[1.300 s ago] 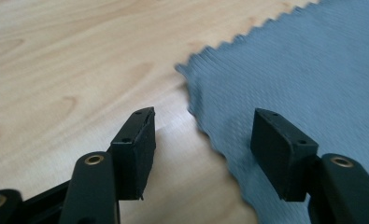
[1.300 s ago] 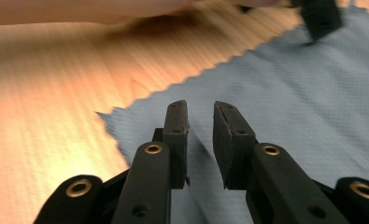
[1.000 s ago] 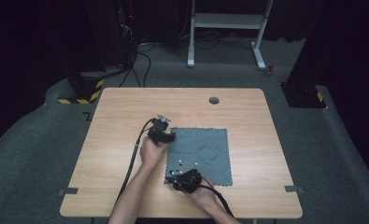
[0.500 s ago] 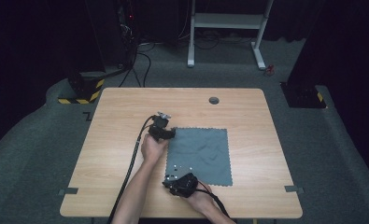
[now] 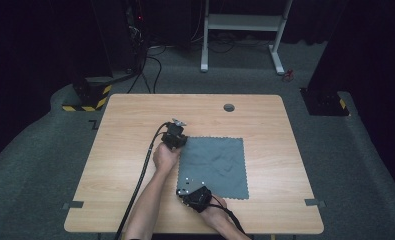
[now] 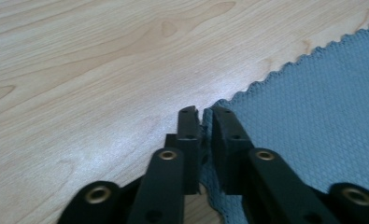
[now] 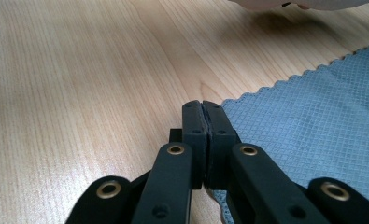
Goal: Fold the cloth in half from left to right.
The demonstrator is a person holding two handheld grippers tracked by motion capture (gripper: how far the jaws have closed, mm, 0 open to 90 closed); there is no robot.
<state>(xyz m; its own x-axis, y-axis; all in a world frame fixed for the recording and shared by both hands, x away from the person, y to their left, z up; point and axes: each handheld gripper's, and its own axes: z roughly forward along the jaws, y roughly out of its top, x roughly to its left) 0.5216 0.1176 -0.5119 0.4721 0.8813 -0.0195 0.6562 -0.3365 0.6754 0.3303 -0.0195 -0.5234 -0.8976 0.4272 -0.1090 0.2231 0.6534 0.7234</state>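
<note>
A grey cloth (image 5: 215,162) with a zigzag edge lies flat on the wooden table (image 5: 130,125). My left gripper (image 5: 180,145) sits at the cloth's far left corner. In the left gripper view its jaws (image 6: 202,114) have just been closing and pinch the corner of the cloth (image 6: 313,116) between them. My right gripper (image 5: 181,191) is at the near left corner. Its jaws (image 7: 203,108) have also just closed, and the edge of the cloth (image 7: 303,121) is caught between the pads. The left hand (image 7: 303,3) shows at the top of the right gripper view.
A round hole (image 5: 229,107) is in the table's far side. On the floor beyond stand a white frame (image 5: 245,22), a yellow-and-black striped block (image 5: 87,96) and a black base (image 5: 325,102). Cables trail from both grippers toward the near edge.
The right gripper has edged slightly to the left at the cloth's near left corner. The left hand and the cloth stay where they were.
</note>
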